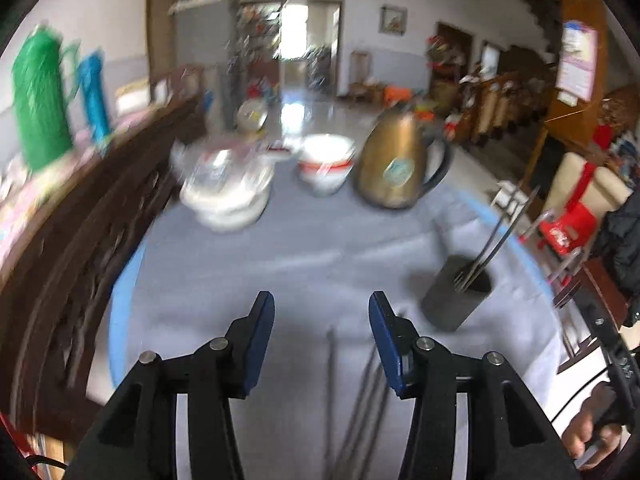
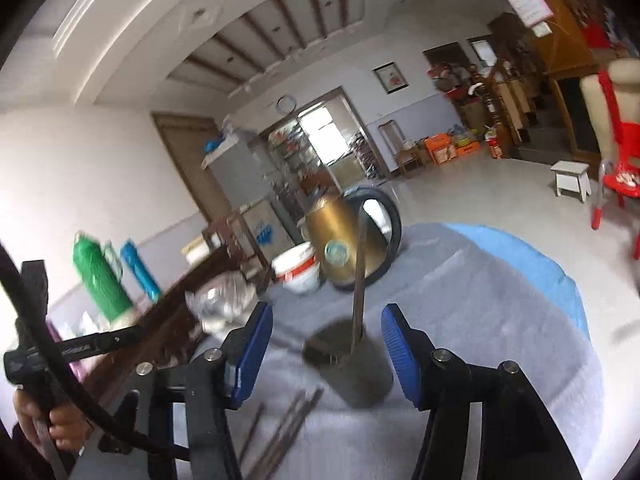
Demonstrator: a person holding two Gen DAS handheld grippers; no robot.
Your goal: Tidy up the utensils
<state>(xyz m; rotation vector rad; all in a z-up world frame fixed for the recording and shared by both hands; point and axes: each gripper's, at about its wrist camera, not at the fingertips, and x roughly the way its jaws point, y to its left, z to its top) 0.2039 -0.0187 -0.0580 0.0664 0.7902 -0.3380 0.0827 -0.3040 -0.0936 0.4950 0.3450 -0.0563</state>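
Note:
A dark grey utensil holder [image 1: 456, 296] stands on the grey tablecloth, right of my left gripper [image 1: 322, 314], with a fork and thin metal utensils [image 1: 494, 240] leaning out of it. Several loose metal utensils [image 1: 360, 408] lie on the cloth between and below the left fingers. The left gripper is open and empty. In the right wrist view the holder [image 2: 352, 364] sits just ahead between the open fingers of my right gripper [image 2: 326, 346], a long utensil [image 2: 358, 280] standing in it. Loose utensils [image 2: 288, 428] lie below left.
A brass kettle [image 1: 396, 164] with a black handle, a white and red bowl [image 1: 326, 164] and a stack of white dishes [image 1: 226, 188] stand at the table's far side. A dark wooden sideboard [image 1: 80, 248] with a green thermos [image 1: 40, 100] runs along the left.

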